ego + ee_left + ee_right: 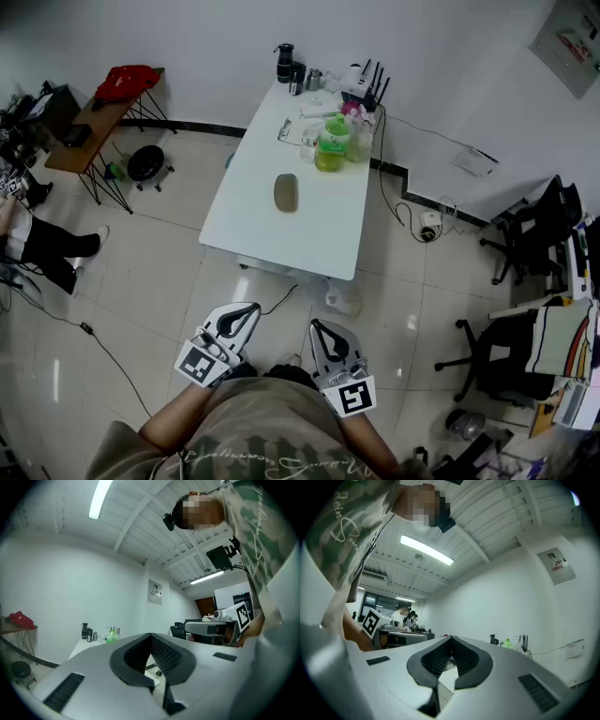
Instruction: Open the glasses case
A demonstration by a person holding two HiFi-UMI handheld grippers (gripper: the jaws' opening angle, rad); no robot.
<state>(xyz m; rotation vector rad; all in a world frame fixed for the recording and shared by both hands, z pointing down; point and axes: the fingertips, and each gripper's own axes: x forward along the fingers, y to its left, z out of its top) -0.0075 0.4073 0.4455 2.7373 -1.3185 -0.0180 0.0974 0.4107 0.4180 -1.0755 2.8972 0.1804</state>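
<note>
A grey-green oval glasses case lies shut near the middle of the white table in the head view. Both grippers are held close to the person's body, well short of the table's near edge. My left gripper is shut with nothing between its jaws, and its tips meet in the left gripper view. My right gripper is shut and empty too, tips together in the right gripper view. The case does not show in either gripper view.
The table's far end holds a green bottle, a black flask, cups and a router. A wooden side table with a red bag stands left. Office chairs are at the right. Cables run across the tiled floor.
</note>
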